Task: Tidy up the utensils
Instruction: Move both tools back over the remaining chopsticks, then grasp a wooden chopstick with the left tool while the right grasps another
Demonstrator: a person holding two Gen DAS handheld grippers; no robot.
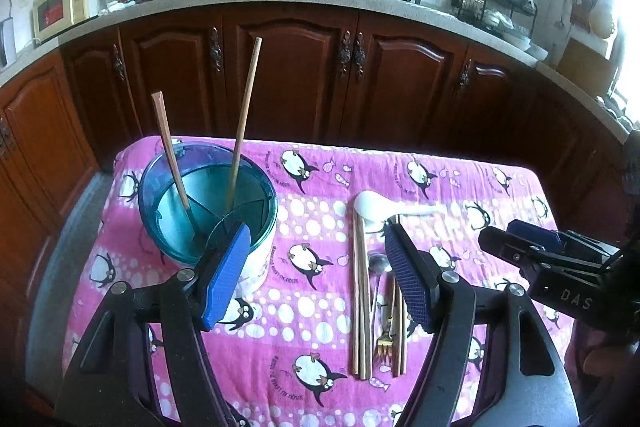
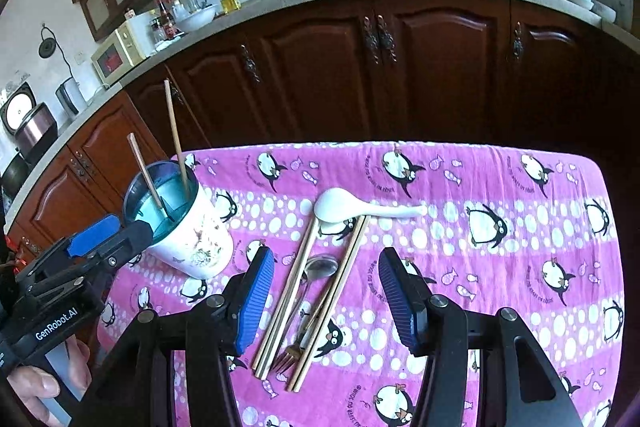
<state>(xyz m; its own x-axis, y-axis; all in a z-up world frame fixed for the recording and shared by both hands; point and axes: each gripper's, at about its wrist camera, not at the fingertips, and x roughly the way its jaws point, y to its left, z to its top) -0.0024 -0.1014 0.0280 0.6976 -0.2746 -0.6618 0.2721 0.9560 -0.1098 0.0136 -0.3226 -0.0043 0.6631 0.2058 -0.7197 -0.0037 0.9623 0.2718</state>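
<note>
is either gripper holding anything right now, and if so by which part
Nothing is held. The left gripper and right gripper are both open and empty, above the chopsticks lying on the cloth.

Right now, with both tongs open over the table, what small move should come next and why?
Probably lower the right tongs onto the chopsticks between their open fingers and close. Two sticks already stand in the holder; the rest still lie on the cloth.

"GenRobot.AI" on left gripper [image 2: 102, 233]; "DAS" on right gripper [image 1: 516, 233].
</note>
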